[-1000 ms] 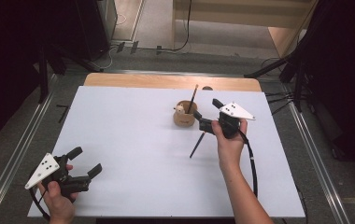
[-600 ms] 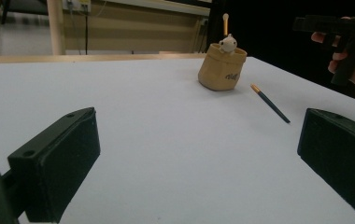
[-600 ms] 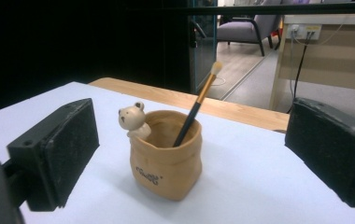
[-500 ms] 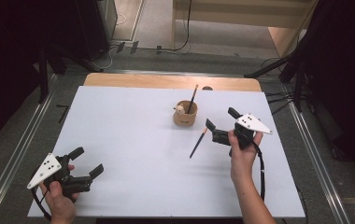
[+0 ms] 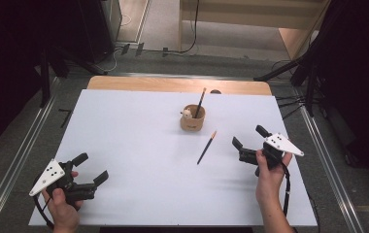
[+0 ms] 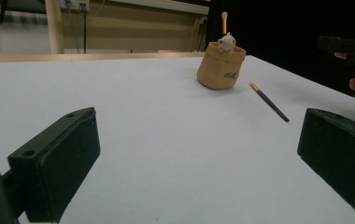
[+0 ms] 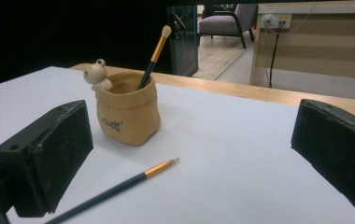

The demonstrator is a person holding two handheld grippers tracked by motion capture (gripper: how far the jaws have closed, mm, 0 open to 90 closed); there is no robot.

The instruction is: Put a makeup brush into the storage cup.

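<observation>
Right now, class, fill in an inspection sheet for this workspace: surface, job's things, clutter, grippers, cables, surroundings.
Surface: white table, wooden strip along the far edge.
Job's things: tan cup with a bear figure, one brush standing in it; second brush lying flat beside the cup, touching nothing.
Clutter: nothing seen.
Grippers: left gripper open, empty, near corner; right gripper has just been opening, nothing between its fingers, apart from the flat brush.
Cables: one trailing from each gripper; more on the floor beyond.
Surroundings: dark curtains, metal rails, floor.
</observation>
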